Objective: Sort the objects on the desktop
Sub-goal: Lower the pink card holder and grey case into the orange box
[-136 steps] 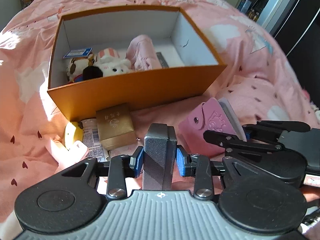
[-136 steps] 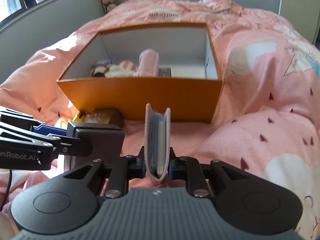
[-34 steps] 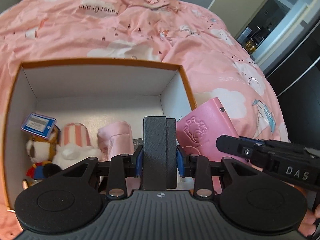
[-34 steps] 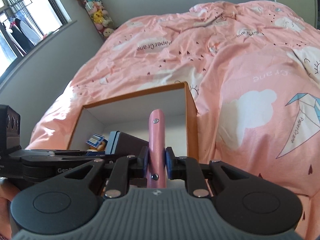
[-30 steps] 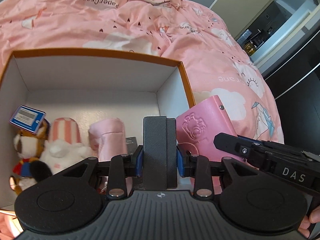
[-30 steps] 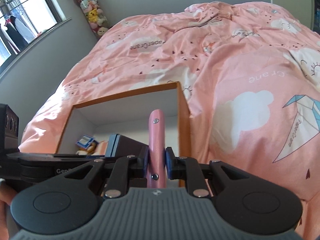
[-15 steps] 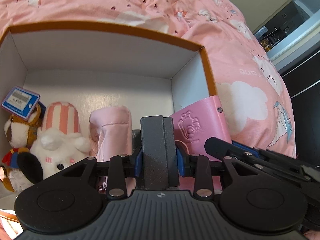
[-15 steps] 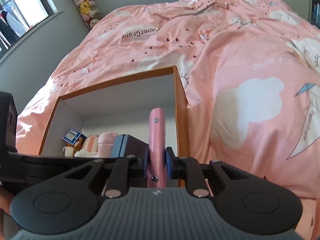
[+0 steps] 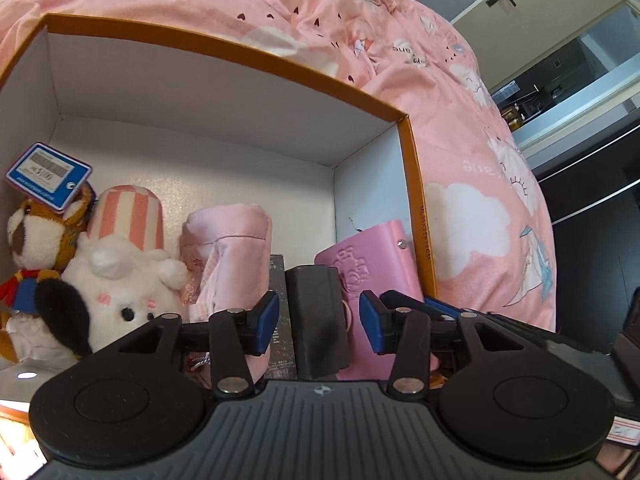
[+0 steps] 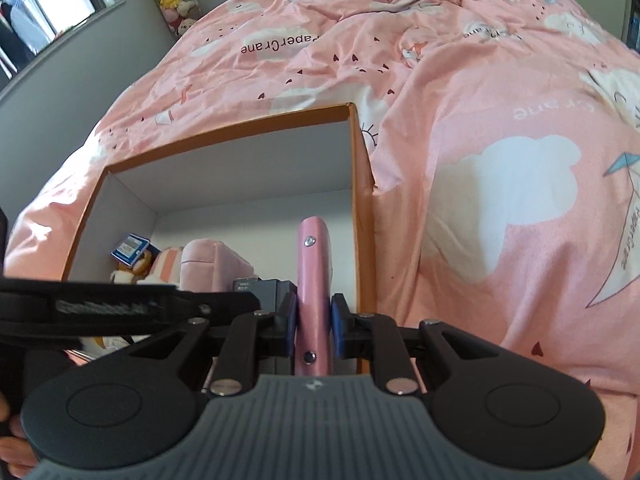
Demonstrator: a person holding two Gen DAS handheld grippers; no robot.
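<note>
Left gripper [image 9: 316,318] spread wide, pads off the dark grey case [image 9: 316,316], which stands on end in the orange box [image 9: 412,216]; back out straight, don't tip it. Right gripper [image 10: 314,330] clamped on the pink card holder [image 10: 314,280], upright, long axis vertical, edge-on beside the right wall; lower, then release.

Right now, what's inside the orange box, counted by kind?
Plush toys: 2, brown dog and white plush
Pink fabric roll: 1
Dark boxes: 2, speckled black box and grey case
Pink card wallet: 1
Blue tag: 1
Total: 7
</note>
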